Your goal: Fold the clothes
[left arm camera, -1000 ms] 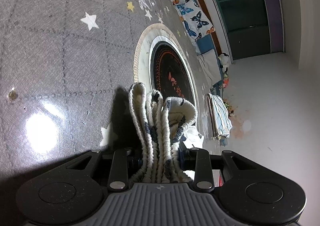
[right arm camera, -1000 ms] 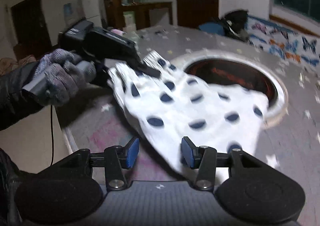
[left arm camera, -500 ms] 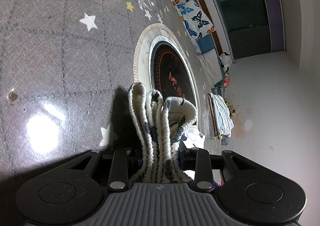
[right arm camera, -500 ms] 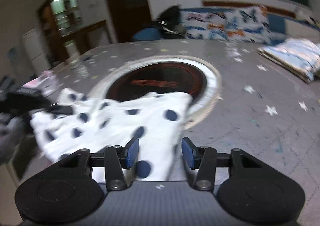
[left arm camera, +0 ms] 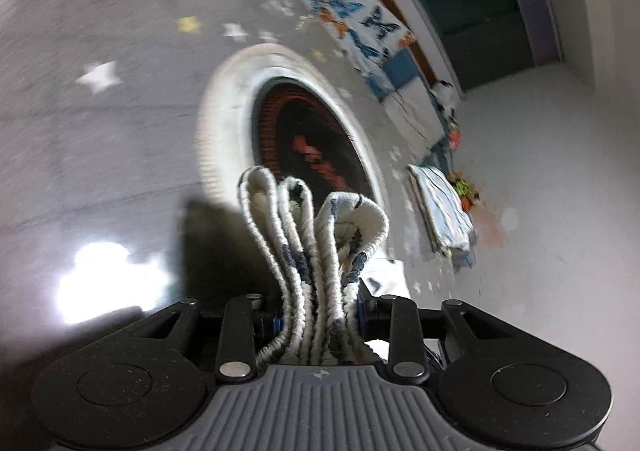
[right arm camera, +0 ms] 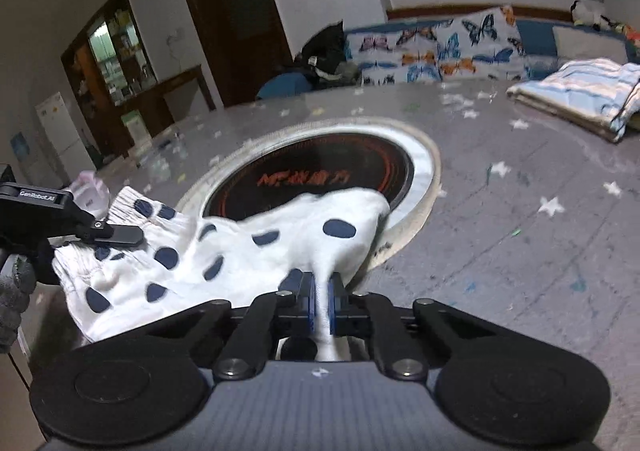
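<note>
Right wrist view looks down a slope along the right gripper (right arm camera: 320,305), whose blue pads (right arm camera: 307,305) have just been closing and now stand almost together, pinching a thin fold of the white garment with dark blue spots (right arm camera: 240,251) between them. From that pinch the cloth runs up and away to the near edge of the round dark hotplate (right arm camera: 320,179) set in the grey star-patterned surface (right arm camera: 520,219), one corner lapping over the hotplate's pale rim, and spreads out to the left of the hotplate. At that left end the left gripper (right arm camera: 116,236) reaches in level from the frame edge, its black finger lying over the gathered edge of the cloth, with a grey knitted glove (right arm camera: 16,291) on the hand behind it. Left wrist view is blurred, tilted down toward the surface, and shows the left gripper (left arm camera: 318,315) partly open around a thick bunch of the garment's folded layers (left arm camera: 316,235), which fill the gap between its fingers and stand up in loops in front of the hotplate (left arm camera: 308,147). Beyond the hotplate on its right, a folded striped blanket (right arm camera: 580,91) lies on the surface, and behind it a butterfly-print cushion row (right arm camera: 440,47) runs under the dark window.
</note>
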Demonstrator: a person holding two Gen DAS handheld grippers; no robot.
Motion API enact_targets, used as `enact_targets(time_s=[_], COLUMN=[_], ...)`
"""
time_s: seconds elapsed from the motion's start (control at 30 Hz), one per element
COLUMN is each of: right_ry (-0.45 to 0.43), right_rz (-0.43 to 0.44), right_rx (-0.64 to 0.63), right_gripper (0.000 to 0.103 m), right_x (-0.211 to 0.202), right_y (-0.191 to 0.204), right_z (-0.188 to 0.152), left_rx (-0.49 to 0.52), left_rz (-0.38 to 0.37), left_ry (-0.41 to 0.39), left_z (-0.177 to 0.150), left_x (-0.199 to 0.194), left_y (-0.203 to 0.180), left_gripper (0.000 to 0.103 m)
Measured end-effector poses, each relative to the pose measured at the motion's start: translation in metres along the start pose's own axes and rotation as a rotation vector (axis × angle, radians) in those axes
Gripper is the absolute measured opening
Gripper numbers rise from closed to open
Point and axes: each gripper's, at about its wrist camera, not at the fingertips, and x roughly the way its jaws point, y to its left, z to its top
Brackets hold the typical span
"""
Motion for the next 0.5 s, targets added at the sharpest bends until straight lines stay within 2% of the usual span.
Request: enact_targets(time_s=[0.17, 0.5], right_ry=[-0.049, -0.125], right_rz=[-0.056, -0.239], right_rx=[-0.014, -0.004], right_gripper=[0.004, 0.004], right_x=[-0.024, -0.063], right_y=[-0.017, -0.088], right_z=[0.007, 0.036], left_rx=[0.067, 0.215], left_rz=[-0.008, -0.024], left_ry=[0.038, 0.127], left_z=[-0.001, -0.012], left_x=[0.033, 0.126], left_y=[-0.041, -0.125], left_gripper=[0.032, 0.033])
